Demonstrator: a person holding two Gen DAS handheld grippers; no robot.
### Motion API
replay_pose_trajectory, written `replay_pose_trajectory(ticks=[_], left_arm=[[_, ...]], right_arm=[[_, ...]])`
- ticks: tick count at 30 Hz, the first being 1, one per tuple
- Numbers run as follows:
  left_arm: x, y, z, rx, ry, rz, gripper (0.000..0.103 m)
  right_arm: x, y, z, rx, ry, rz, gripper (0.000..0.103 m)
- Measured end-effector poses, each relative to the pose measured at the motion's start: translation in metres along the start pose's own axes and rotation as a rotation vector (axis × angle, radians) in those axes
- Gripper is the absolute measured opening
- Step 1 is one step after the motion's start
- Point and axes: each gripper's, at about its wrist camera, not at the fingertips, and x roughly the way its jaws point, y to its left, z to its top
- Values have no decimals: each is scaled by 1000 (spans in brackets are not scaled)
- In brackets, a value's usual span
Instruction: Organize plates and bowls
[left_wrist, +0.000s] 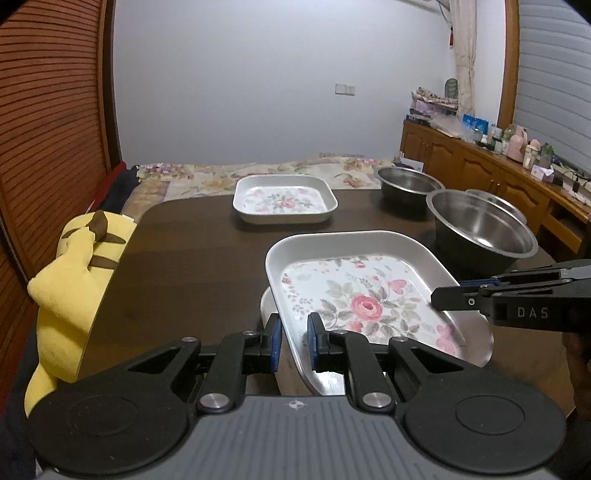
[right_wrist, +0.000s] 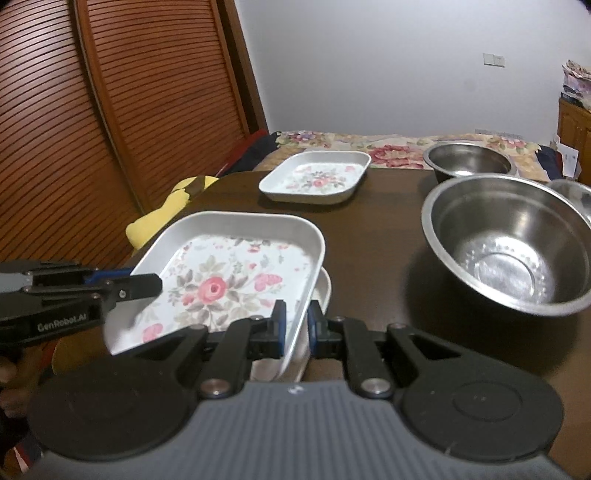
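**Both grippers clamped on one floral plate, another plate right under it**

Closest in: the left gripper (left_wrist: 294, 341) has its blue-padded jaws squeezed down on the left rim of the held floral plate (left_wrist: 354, 291), with only the thin metal wall between the pads. The right gripper (right_wrist: 296, 328) does the same on the opposite rim, jaws nearly closed with the plate edge pinched between them. So the plate is carried from both sides, tilted a bit, just over the near edge of the dark wooden table (left_wrist: 192, 254).

Directly beneath it there's a second plate (right_wrist: 324, 291), white rim peeking out on the side. I can't tell whether the two are touching or if there's still a small gap.

To the left, just off the table edge, a yellow plush toy (left_wrist: 74, 280) is slumped against the side.

Going further out on the right side: a big steel bowl (right_wrist: 509, 254) sits on the table near the held plate, apart from it. Behind it there's another steel rim (left_wrist: 496, 205) partly hidden, and beyond that a far steel bowl (right_wrist: 469, 160) near the back edge.

Middle of the table toward the back: a far floral plate (left_wrist: 284, 199), same rose pattern, sitting flat and well apart from everything else.

Past the table is a bed with a flowery bedspread (left_wrist: 280, 171), slatted wooden doors (right_wrist: 110, 110) on the left, and a wooden sideboard (left_wrist: 480, 166) full of bottles and clutter on the right.
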Motion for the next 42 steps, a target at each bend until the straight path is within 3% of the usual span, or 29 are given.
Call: replay_pose_trajectory(ticks=[42], left_arm=[[22, 5, -8, 7, 40, 41, 16]], right_arm=[[8, 6, -12, -22, 2, -12, 16]])
